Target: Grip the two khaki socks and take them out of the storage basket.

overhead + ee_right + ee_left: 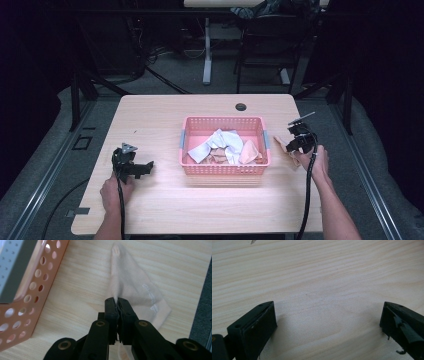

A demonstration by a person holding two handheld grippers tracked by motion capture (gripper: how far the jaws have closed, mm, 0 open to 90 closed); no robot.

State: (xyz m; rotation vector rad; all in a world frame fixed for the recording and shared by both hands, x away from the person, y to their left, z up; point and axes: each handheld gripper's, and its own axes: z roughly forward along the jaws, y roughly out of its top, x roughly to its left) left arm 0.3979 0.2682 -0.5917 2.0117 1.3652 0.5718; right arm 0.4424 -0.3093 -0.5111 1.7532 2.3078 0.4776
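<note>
The right hand-held gripper (117,301) is shut tight on a pale sock (135,290). The sock lies near the bench's (165,210) right edge, beside the pink basket (224,169). It looks soft, light and floppy, so pinching a fold works best. The left hand-held gripper (327,322) is wide open, holding nothing.

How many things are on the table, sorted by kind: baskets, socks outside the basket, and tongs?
Pink basket: 1, with a heap of light cloth items inside, too tangled to count.
Pale sock outside the basket: 1, pinched in the right tongs.
Tongs: 2, the right tongs and the left tongs, which are open over bare table.
Total: 4.
</note>
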